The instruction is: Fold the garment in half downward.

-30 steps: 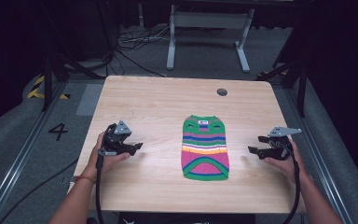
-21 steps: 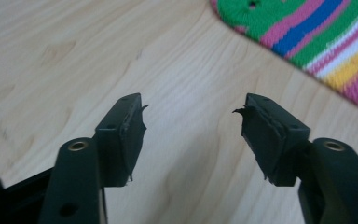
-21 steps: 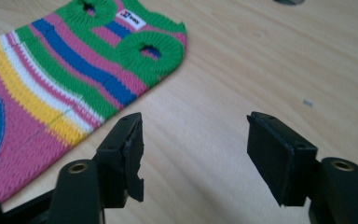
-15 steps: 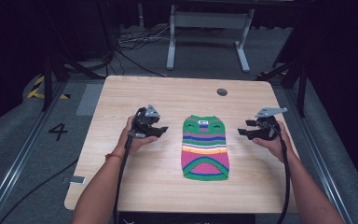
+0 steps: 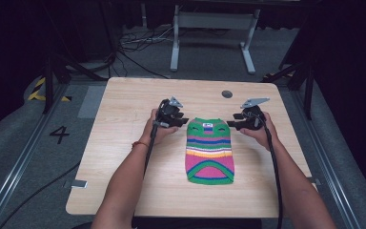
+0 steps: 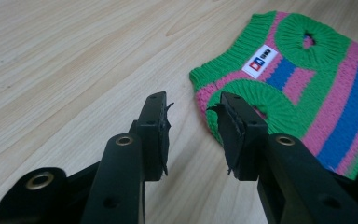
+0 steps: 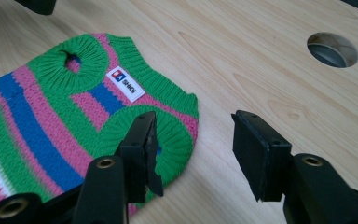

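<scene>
High view: a striped sweater lies flat on the table, right of centre, neck toward the far edge. The left gripper and right gripper flank its neck corners. Both sets of jaws have just been closing, yet stand apart with nothing pinched.
</scene>
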Available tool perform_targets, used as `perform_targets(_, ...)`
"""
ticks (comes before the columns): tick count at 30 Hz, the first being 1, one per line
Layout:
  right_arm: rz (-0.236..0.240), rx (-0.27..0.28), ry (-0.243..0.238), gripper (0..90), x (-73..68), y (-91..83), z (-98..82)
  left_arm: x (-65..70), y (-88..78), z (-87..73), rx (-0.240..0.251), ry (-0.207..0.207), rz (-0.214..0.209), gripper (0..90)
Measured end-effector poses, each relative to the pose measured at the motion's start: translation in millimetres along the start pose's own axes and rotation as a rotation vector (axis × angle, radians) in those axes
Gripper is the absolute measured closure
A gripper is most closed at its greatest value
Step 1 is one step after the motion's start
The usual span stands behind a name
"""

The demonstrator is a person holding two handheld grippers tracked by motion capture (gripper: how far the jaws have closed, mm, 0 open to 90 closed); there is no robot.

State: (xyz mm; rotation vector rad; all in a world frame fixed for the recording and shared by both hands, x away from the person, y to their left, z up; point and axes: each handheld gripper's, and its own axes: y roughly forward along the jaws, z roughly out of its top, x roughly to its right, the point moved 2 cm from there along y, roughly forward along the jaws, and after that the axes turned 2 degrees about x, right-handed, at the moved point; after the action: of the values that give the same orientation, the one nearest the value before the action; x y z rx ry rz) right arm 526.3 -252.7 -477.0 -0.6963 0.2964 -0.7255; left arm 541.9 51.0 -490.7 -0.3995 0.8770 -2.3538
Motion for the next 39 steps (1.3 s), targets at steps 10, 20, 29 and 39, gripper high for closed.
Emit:
perform_targets(10,0.03,-0.047,0.01,61.8,0.6,32.9,8.8,3.6,29.0,11.6,-0.032,0.005,-0.016,60.3)
perform_targets(20,0.01,-0.073,0.016,66.0,-3.4,56.2,13.7,9.6,49.0,14.0,-0.052,-0.017,0.012,54.3)
perform_targets(29,0.03,-0.067,0.094,64.9,4.0,60.1,6.6,8.6,51.2,12.5,-0.057,-0.013,-0.063,67.3)
perform_targets(39,0.044,-0.061,0.057,84.5,0.8,56.9,9.6,14.8,48.4,19.1,-0.088,0.07,-0.011,82.6)
